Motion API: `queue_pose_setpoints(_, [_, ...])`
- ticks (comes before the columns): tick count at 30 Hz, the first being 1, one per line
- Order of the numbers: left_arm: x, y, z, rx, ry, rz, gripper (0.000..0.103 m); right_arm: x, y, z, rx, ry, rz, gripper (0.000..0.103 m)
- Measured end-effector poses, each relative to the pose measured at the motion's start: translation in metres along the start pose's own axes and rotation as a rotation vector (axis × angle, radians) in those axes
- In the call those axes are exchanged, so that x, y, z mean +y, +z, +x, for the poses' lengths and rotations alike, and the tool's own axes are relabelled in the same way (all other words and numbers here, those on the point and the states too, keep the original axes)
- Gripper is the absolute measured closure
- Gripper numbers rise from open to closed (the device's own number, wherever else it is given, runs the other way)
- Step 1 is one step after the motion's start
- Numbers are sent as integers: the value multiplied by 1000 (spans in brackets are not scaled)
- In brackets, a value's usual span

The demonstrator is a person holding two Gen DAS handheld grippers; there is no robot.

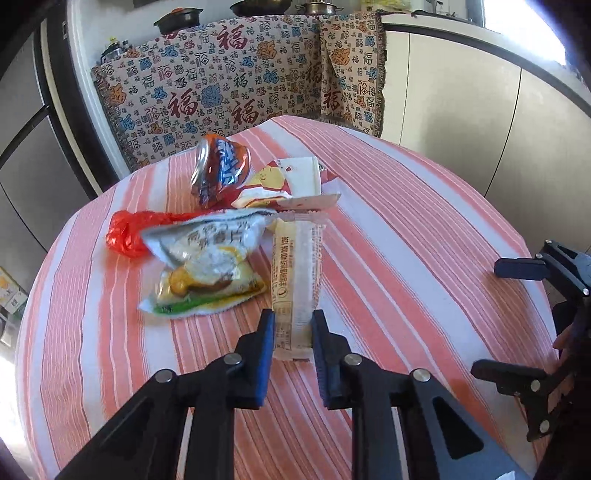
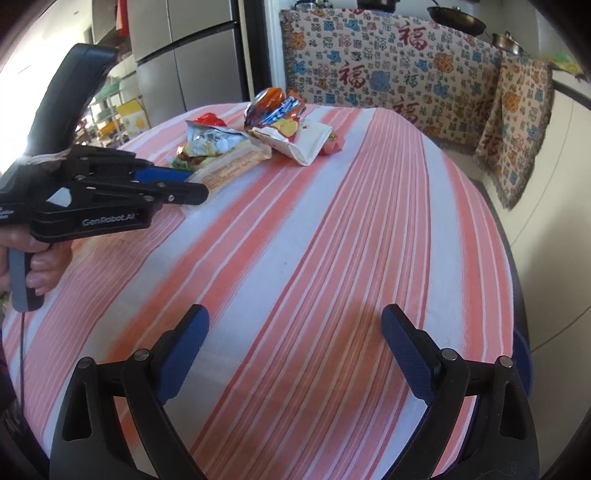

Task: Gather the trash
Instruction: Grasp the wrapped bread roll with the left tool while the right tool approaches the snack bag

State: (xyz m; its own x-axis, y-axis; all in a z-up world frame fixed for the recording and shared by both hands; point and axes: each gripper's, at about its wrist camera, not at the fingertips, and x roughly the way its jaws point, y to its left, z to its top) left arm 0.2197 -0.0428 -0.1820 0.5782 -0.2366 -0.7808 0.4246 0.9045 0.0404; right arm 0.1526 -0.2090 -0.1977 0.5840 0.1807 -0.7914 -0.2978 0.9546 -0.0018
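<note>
A long pale wrapper [image 1: 297,280] lies on the striped tablecloth [image 1: 406,258], its near end between the fingers of my left gripper [image 1: 293,332], which are closed against its sides. Beyond it lie a grey-yellow snack bag [image 1: 207,266], a red plastic bag [image 1: 129,230], an orange-blue crumpled wrapper [image 1: 219,168] and a white-red packet [image 1: 291,182]. My right gripper [image 2: 295,328] is open and empty above bare cloth [image 2: 314,240], far from the trash pile [image 2: 258,133]. In the right wrist view the left gripper [image 2: 192,184] touches the long wrapper [image 2: 232,166].
A cabinet draped with a patterned cloth [image 1: 229,85] stands behind the table. Pots [image 1: 177,20] sit on top. A grey fridge [image 2: 199,55] is at the left. The table's round edge [image 2: 513,258] drops off at the right.
</note>
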Motion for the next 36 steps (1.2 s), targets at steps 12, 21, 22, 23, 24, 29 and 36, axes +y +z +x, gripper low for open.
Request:
queue_pose_setpoints(12, [31, -83, -76, -58, 91, -288, 77, 3, -1, -1, 10, 10, 10, 6])
queue_pose_setpoints(21, [39, -77, -43, -1, 109, -287, 31, 8, 0, 0, 35, 17, 18, 6])
queue_pose_setpoints(22, [38, -75, -42, -1, 112, -279, 31, 10, 1, 1, 39, 18, 16, 6])
queue_pose_setpoints(23, [38, -74, -41, 2, 121, -276, 31, 11, 3, 2, 43, 20, 15, 6])
queue_pose_setpoints(24, [39, -73, -38, 10, 138, -276, 29, 12, 4, 3, 46, 23, 13, 6])
queue_pose_setpoints(29, [43, -73, -36, 13, 151, -293, 28, 18, 13, 11, 62, 31, 7, 6])
queue_pose_setpoints(36, [43, -72, -35, 13, 156, -292, 28, 30, 18, 25, 91, 29, -24, 6])
